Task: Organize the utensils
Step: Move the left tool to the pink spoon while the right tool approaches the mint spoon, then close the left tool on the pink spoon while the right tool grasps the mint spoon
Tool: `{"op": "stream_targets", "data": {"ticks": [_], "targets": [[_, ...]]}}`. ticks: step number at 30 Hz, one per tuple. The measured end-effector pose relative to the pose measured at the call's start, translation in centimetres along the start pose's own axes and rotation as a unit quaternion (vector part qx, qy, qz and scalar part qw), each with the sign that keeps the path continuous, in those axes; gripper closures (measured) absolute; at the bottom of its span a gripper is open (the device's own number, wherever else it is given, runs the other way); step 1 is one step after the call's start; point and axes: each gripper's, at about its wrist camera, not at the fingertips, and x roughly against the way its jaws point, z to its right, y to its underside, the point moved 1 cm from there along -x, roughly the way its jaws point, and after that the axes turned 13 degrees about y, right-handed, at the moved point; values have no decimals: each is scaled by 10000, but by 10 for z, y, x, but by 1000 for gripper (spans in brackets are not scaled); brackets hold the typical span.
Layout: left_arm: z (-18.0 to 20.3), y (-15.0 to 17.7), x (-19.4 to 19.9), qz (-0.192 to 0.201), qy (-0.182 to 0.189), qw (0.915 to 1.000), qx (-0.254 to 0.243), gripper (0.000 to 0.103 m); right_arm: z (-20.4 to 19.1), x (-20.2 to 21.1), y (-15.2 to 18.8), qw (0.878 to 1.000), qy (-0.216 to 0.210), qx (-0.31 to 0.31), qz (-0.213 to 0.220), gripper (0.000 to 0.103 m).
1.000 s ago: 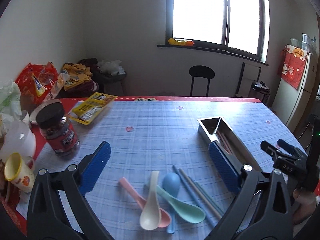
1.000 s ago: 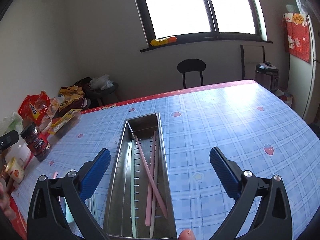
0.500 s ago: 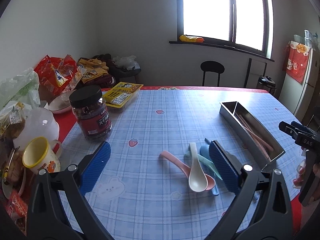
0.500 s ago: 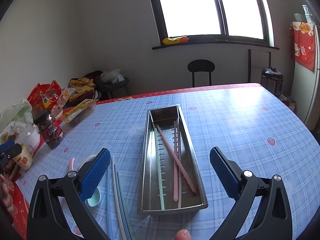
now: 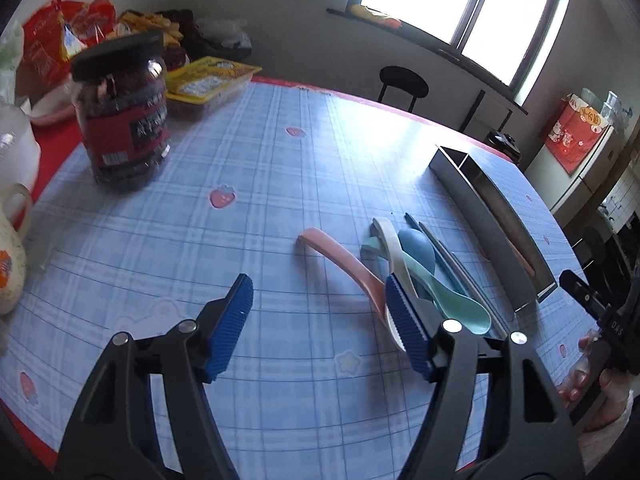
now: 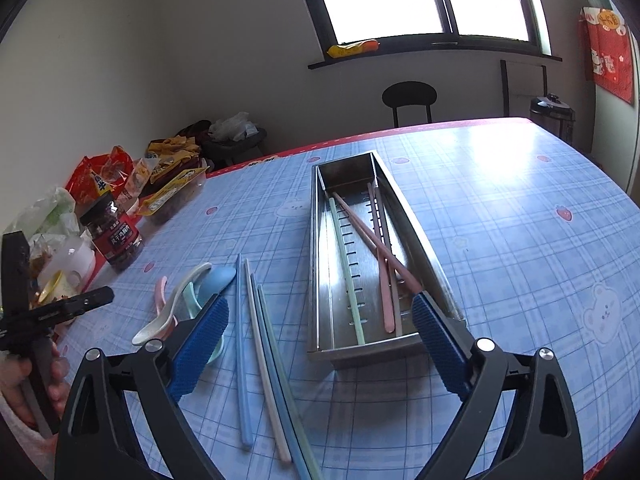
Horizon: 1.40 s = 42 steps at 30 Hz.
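Several plastic spoons lie in a heap on the blue checked cloth: pink spoon [image 5: 336,256], white spoon [image 5: 390,240], blue spoon [image 5: 418,246], green spoon [image 5: 448,296]. My left gripper [image 5: 320,320] hangs low over the table just left of them. Its jaws are closing with nothing between the pads, and its right finger covers the pink and white bowls. Loose chopsticks [image 6: 256,344] lie between the spoons [image 6: 172,312] and the steel tray [image 6: 400,196], which holds a green chopstick [image 6: 348,276] and pink ones [image 6: 380,248]. My right gripper [image 6: 320,340] hovers above the tray's near end, its jaws closing on nothing.
A dark jar with a red label [image 5: 124,116], a yellow food pack [image 5: 208,80], a mug [image 5: 8,256] and snack bags [image 5: 60,40] crowd the table's left side. A black chair [image 5: 404,80] stands beyond the far edge. A hand [image 5: 592,388] holds the other tool at right.
The left gripper has dropped and tilted toward the table, and its jaws have narrowed. The right gripper has pulled back, bringing the loose chopsticks and spoons into view, and narrowed slightly.
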Motion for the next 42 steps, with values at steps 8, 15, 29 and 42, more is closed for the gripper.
{"op": "stream_targets", "data": {"ticks": [8, 15, 29, 42], "targets": [[-18, -6, -45, -198, 740, 9911, 1089, 48, -2, 2, 4, 9996, -47, 260, -35, 35], [-19, -9, -63, -231, 917, 9846, 1472, 54, 6, 0, 6, 9997, -94, 194, -74, 39], [-2, -10, -78, -192, 620, 9897, 1274, 73, 11, -5, 7, 9995, -183, 129, -208, 51], [-4, -8, -82, -252, 613, 9911, 1151, 79, -3, -4, 5, 9990, -186, 311, -247, 57]]}}
